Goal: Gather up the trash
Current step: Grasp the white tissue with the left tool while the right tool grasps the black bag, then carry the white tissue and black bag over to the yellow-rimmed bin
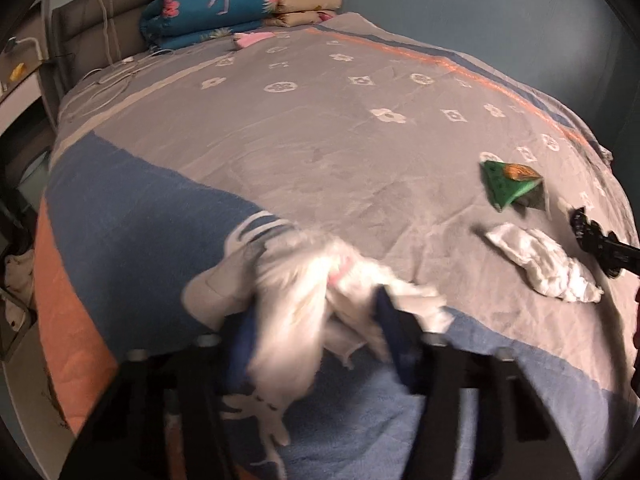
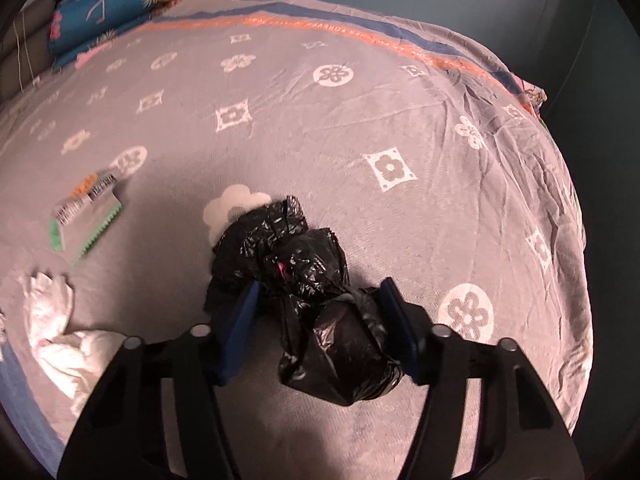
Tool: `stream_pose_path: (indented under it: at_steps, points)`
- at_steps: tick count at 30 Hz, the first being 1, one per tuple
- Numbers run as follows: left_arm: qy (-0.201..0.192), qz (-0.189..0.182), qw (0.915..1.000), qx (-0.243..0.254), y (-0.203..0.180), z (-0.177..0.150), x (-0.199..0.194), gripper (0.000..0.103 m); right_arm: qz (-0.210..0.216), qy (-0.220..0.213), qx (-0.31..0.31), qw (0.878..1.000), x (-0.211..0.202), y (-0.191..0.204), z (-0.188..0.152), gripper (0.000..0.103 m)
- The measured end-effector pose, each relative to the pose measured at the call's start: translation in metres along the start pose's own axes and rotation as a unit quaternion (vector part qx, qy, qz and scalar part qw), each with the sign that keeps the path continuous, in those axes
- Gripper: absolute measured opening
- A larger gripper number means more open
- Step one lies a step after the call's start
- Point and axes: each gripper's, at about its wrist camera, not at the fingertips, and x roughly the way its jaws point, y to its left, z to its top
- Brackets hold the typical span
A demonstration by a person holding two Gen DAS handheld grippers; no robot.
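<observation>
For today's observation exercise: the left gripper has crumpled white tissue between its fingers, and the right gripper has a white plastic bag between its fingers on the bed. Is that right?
Not quite. The bag between the right gripper fingers is black, as the right wrist view shows. The left gripper does have crumpled white tissue between its fingers.

A: What setting is shown?
B: A home bedroom. A bed (image 1: 320,120) fills both views, covered by a grey bedspread (image 2: 320,140) with white flower motifs and orange and blue bands.
A: Further evidence?
B: Folded floral quilts (image 1: 208,8) are stacked against a padded headboard (image 1: 100,28); cables (image 1: 108,76) trail nearby.
</observation>
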Motion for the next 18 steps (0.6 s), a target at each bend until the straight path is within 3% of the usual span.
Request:
stream_pose_path:
  at_steps: [2, 5, 9, 18]
  points:
    - [-0.001, -0.011, 0.9999, 0.004, -0.003, 0.001, -0.001, 0.021, -0.008, 0.0, -0.003, 1.0, 0.001, 0.003, 0.001, 0.037]
    - [-0.005, -0.028, 0.9996, 0.005, -0.006, 0.001, -0.006, 0.014, -0.009, 0.002, -0.006, 1.0, 0.001, 0.004, 0.003, 0.03]
    - [-0.013, -0.049, 0.9987, -0.005, -0.003, 0.001, -0.017, 0.012, 0.009, -0.005, 0.009, 1.0, -0.01, -0.002, 0.005, 0.028]
    - [-0.04, -0.102, 0.9928, -0.048, 0.004, 0.005, -0.072, 0.012, 0.052, -0.044, 0.009, 0.998, -0.075, -0.005, 0.001, 0.028]
